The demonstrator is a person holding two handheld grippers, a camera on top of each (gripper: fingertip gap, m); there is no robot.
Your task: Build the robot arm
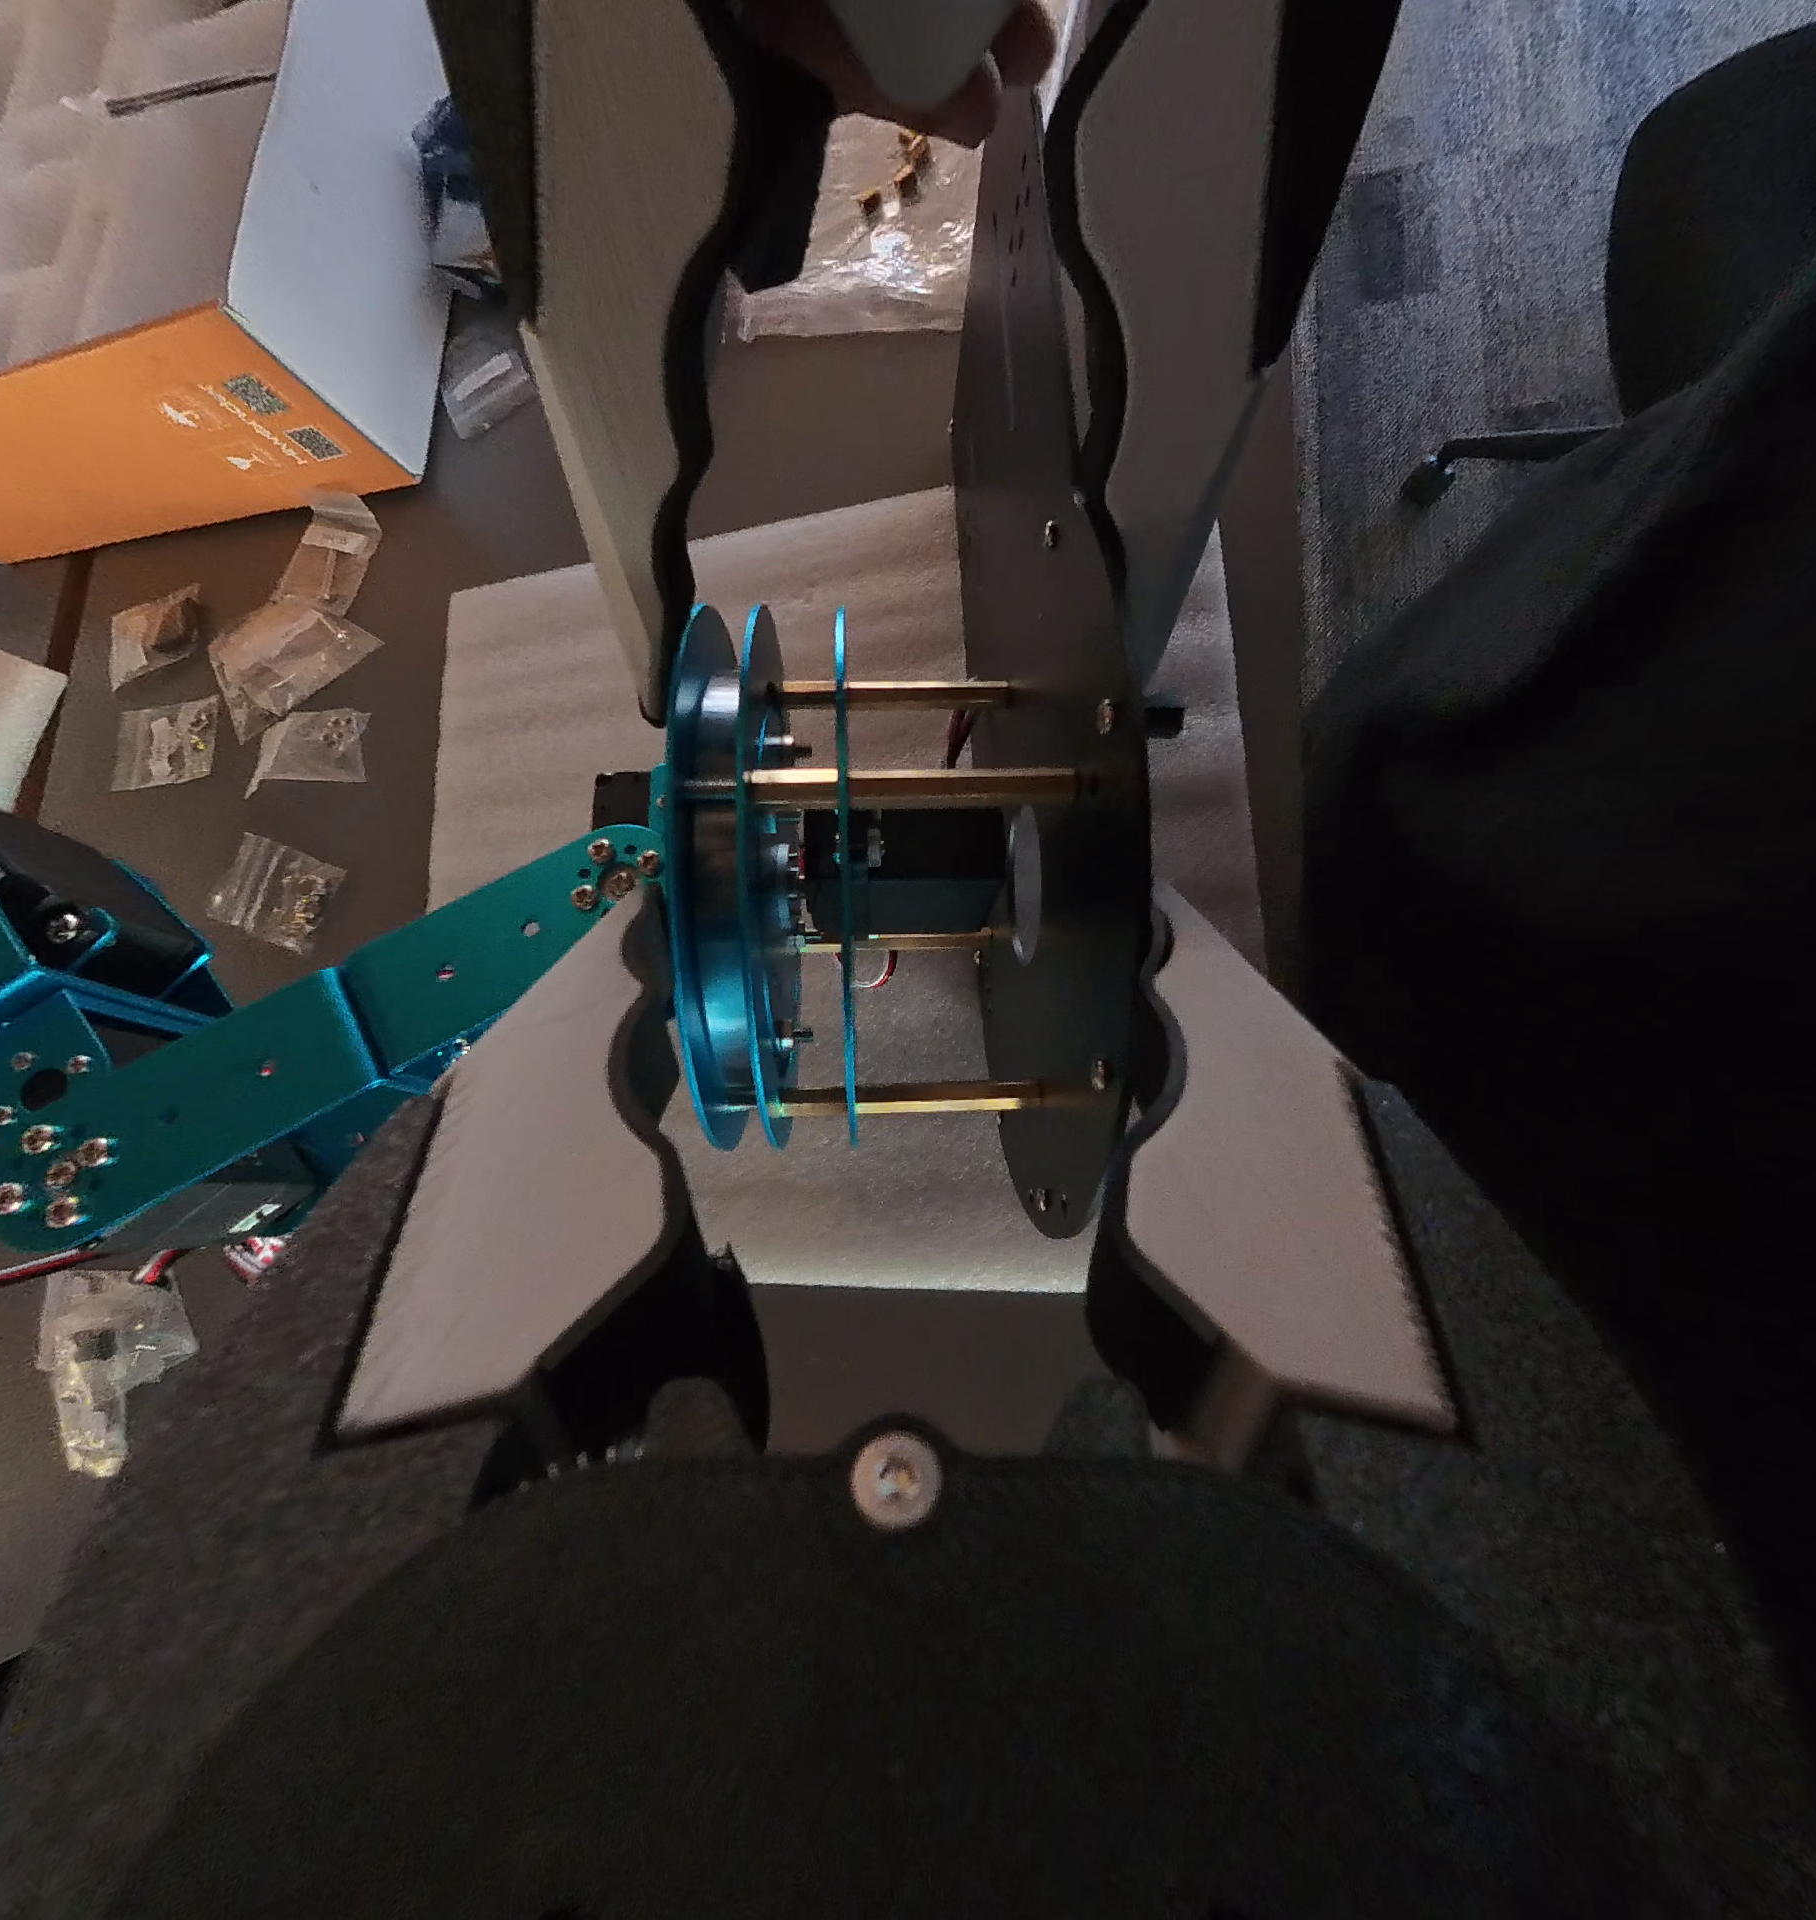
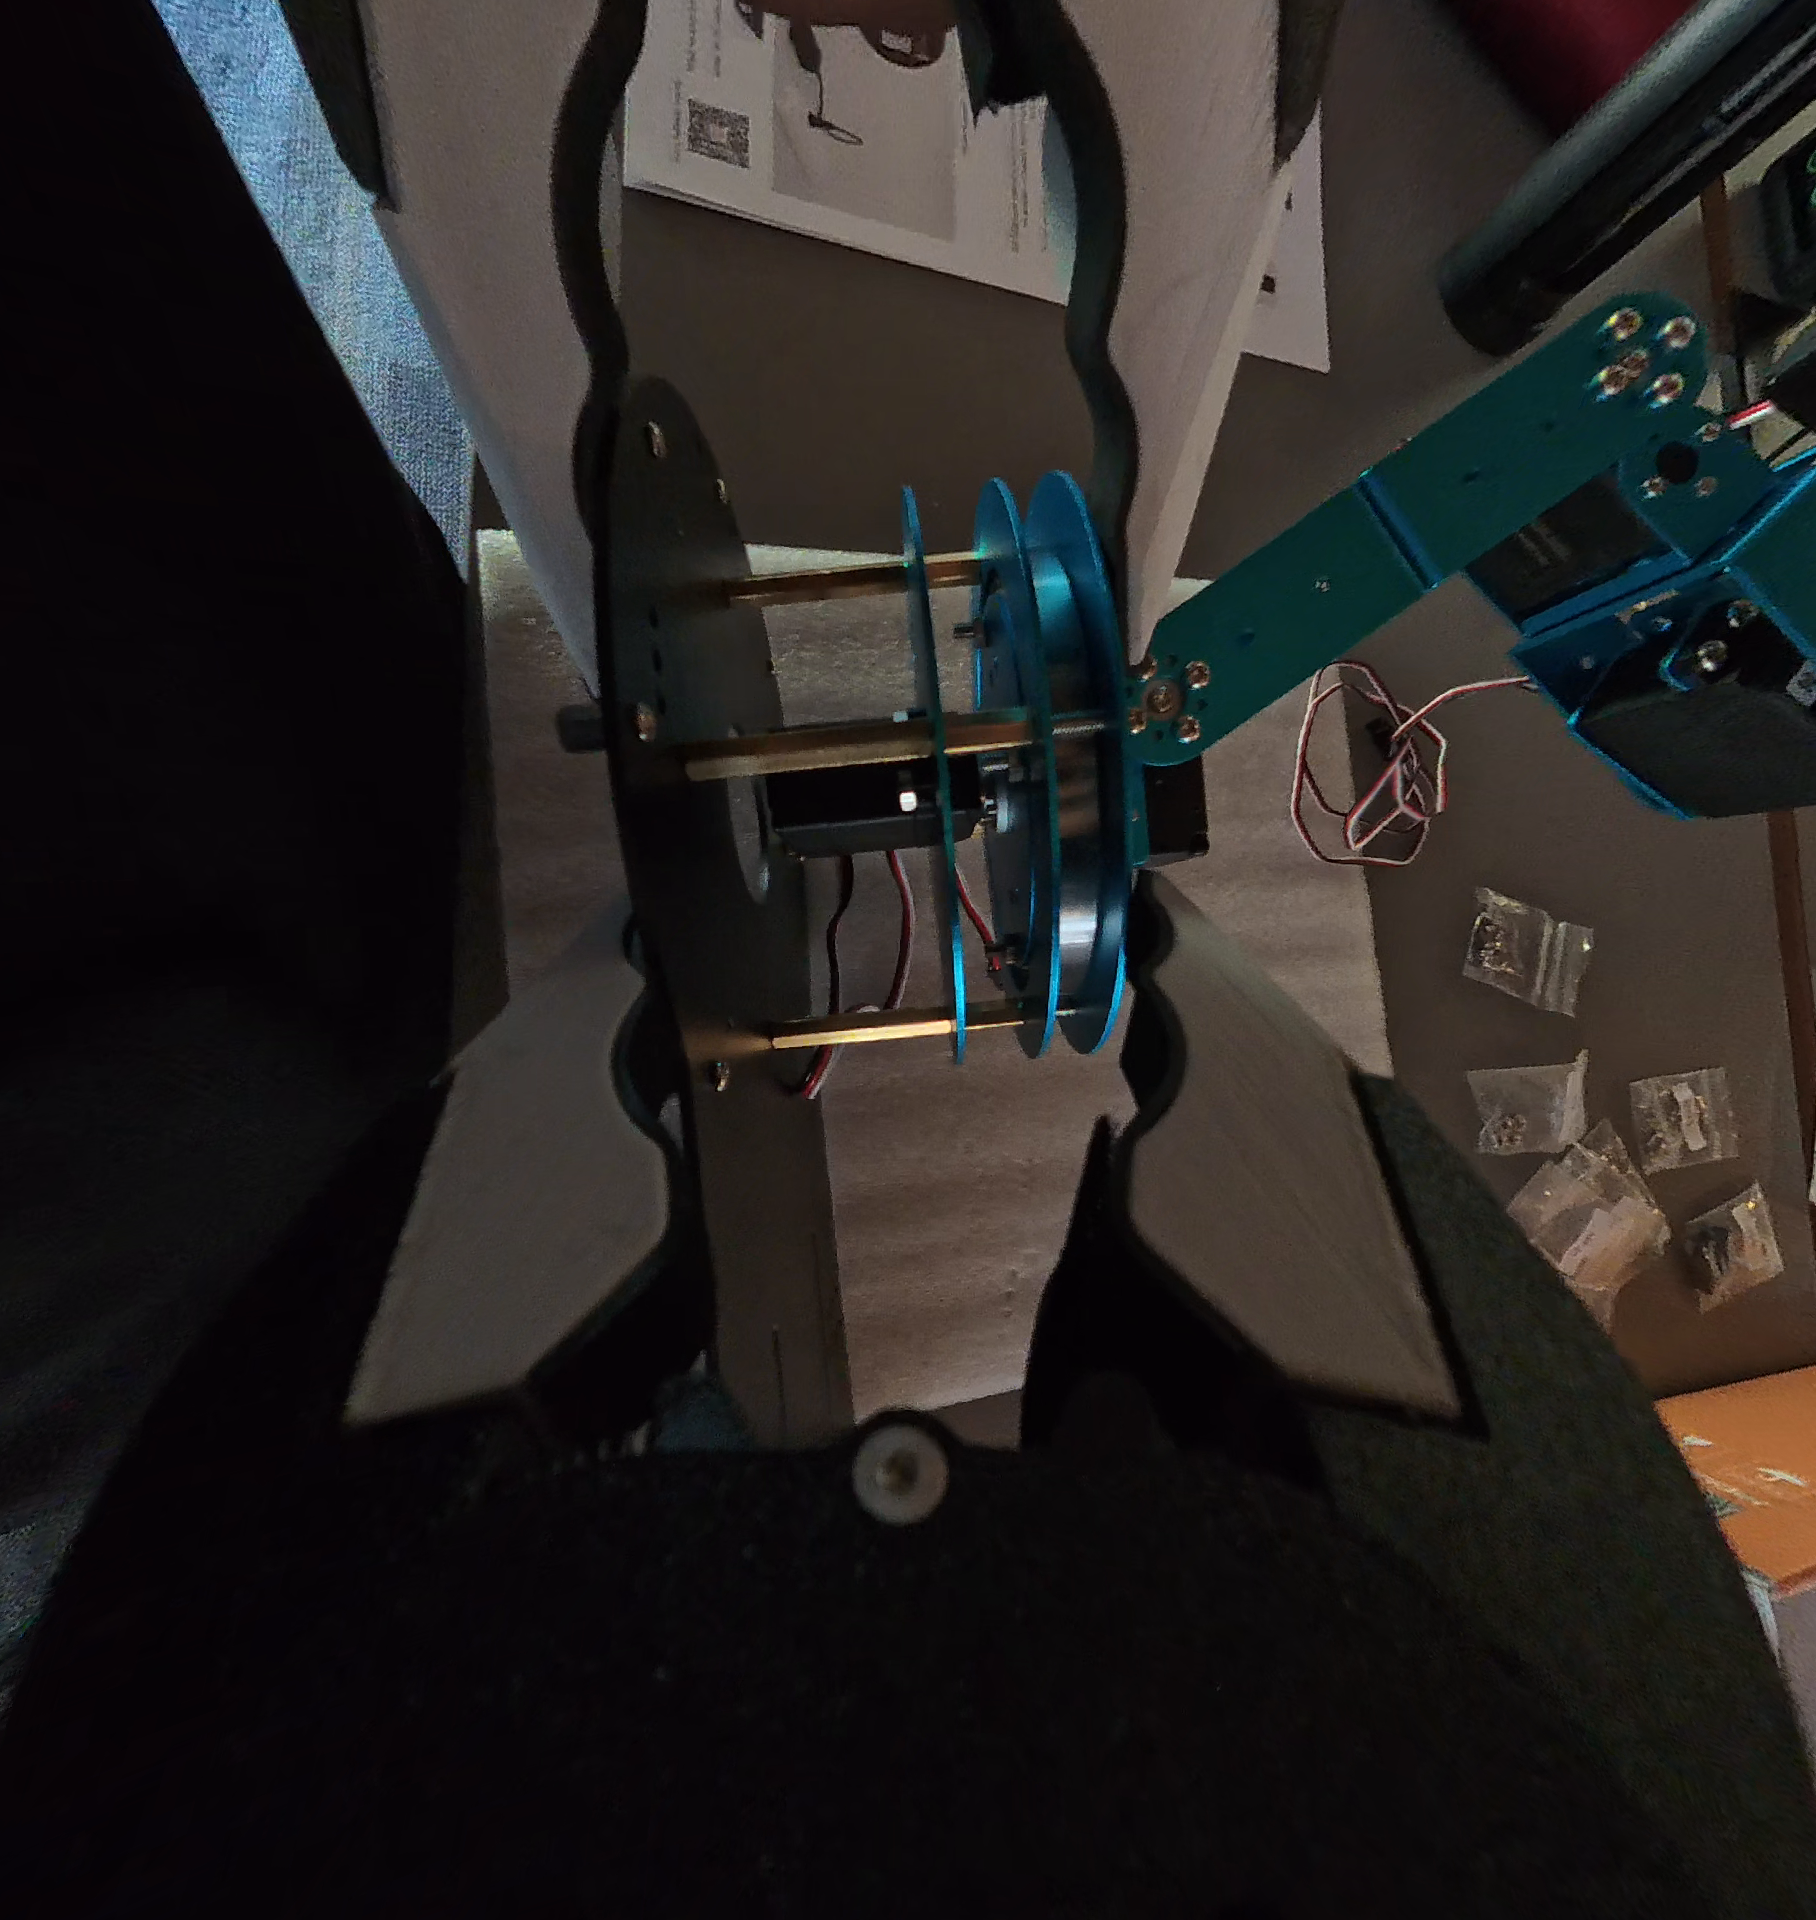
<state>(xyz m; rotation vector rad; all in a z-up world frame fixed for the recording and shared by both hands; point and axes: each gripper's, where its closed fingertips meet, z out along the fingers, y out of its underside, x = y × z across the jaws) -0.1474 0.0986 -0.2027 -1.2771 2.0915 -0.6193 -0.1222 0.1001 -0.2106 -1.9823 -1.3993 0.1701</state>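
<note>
I have both claws clamped on the same piece: the turntable base [image 1: 883, 883] of a small blue arm kit, turned on its side. My left claw [image 1: 899, 987] closes across it from one side and my right claw [image 2: 888, 966] from the opposite side. In each, one finger presses the outer blue disc [image 1: 712, 997] and the other the black plate [image 1: 1060, 883].

The base is a stack of three thin anodised blue discs and a wider, matt black oval plate. Slim brass standoffs [image 1: 914, 787] hold them apart, with a boxy black motor [image 1: 904, 862] in the gap. Red, white and black wires [image 2: 1371, 748] loop loose beyond the discs.

A blue sheet-metal bracket arm [image 1: 364, 1029], studded with small screws, runs off from the disc side of the base. Behind the base lies a white foam sheet [image 1: 530, 748] on the brown counter [image 1: 416, 582]; I cannot tell whether the base touches it. Past the bracket arm lie small clear bags of hardware [image 1: 291, 665], and farther still an orange and white box [image 1: 156, 436]
</note>
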